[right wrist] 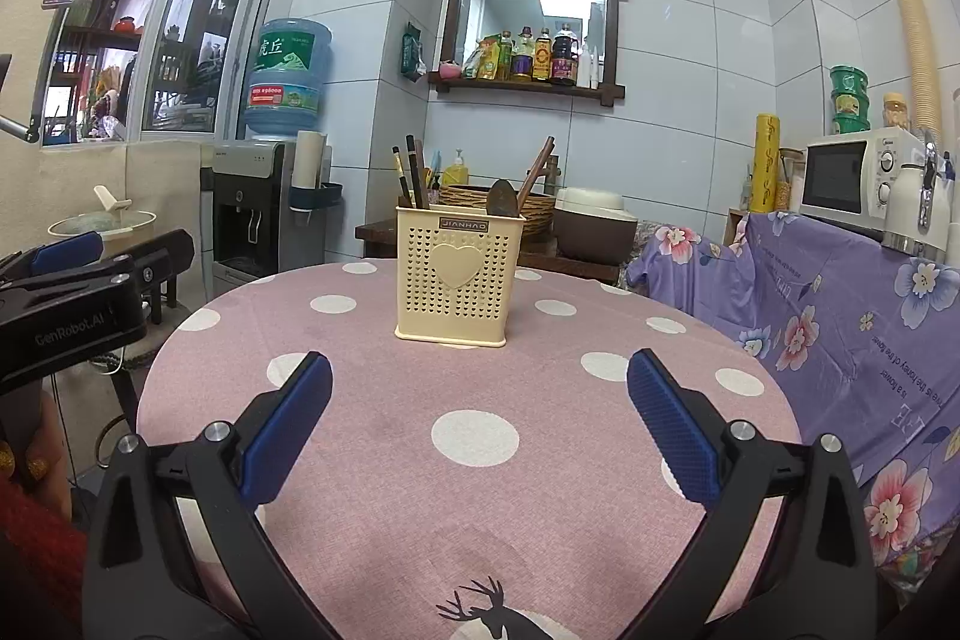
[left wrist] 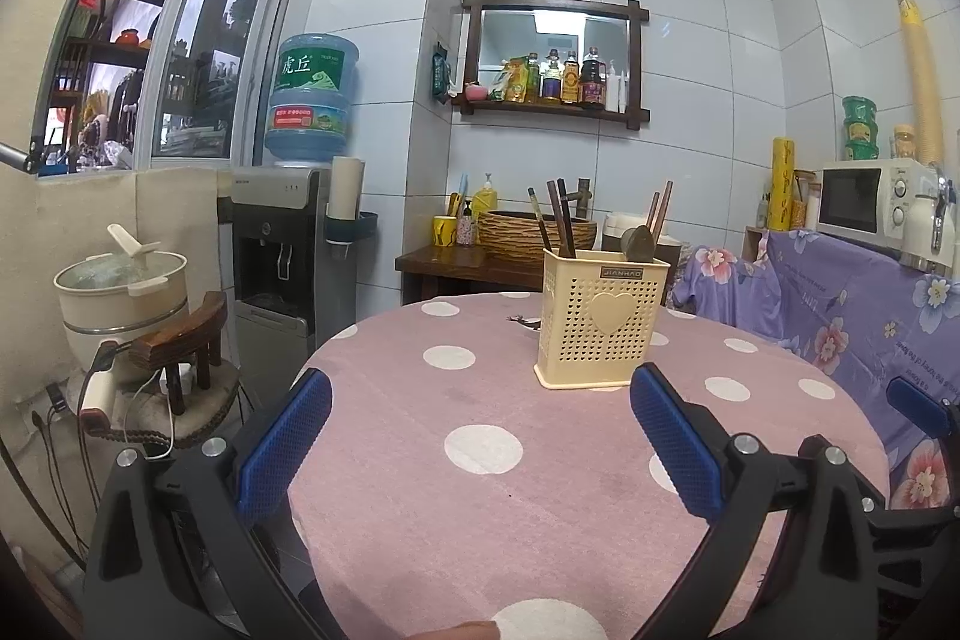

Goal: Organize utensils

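A cream perforated utensil holder (left wrist: 600, 319) with a heart on its front stands on the round pink polka-dot table (left wrist: 480, 460). It holds dark chopsticks (left wrist: 555, 220) and a dark spoon (left wrist: 638, 244). It also shows in the right wrist view (right wrist: 457, 274), with the chopsticks (right wrist: 411, 175) and spoon (right wrist: 501, 199) inside. My left gripper (left wrist: 480, 400) is open and empty, short of the holder. My right gripper (right wrist: 480, 388) is open and empty, also short of it. The left gripper's body (right wrist: 78, 292) shows at the left of the right wrist view.
A purple floral cloth (right wrist: 840, 316) covers furniture to the right, with a microwave (right wrist: 852, 184) on it. A water dispenser (left wrist: 279, 244) and a pot (left wrist: 120, 286) stand at the left. A wooden side table with a woven basket (left wrist: 528, 232) is behind the table.
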A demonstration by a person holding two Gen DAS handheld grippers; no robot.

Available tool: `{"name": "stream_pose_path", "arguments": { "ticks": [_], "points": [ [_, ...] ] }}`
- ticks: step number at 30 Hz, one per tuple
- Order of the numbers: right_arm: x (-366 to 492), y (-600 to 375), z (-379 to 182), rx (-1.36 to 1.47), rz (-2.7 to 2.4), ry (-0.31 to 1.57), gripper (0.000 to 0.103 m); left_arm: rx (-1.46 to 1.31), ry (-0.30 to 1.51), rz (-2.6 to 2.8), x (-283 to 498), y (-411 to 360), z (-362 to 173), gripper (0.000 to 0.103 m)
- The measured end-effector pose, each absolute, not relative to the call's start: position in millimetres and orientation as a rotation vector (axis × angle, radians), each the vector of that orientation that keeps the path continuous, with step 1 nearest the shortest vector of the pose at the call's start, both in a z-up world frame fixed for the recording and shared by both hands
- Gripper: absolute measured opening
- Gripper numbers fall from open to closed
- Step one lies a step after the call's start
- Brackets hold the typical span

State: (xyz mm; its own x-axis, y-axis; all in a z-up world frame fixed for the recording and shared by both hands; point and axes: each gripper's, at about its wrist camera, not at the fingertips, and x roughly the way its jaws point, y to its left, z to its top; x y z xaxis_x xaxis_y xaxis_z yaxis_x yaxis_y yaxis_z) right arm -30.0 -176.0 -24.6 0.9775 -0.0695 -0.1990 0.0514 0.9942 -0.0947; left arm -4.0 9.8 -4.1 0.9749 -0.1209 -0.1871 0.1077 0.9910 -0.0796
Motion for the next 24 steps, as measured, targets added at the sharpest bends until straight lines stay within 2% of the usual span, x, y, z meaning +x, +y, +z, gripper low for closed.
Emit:
{"name": "stream_pose_path", "arguments": {
  "ticks": [24],
  "points": [
    [-30.8, -175.5, -25.2, -0.089, -0.06, 0.206, 0.097, -0.052, 0.187, -0.107, -6.7, 8.9, -4.8, 0.099]
  ]
}}
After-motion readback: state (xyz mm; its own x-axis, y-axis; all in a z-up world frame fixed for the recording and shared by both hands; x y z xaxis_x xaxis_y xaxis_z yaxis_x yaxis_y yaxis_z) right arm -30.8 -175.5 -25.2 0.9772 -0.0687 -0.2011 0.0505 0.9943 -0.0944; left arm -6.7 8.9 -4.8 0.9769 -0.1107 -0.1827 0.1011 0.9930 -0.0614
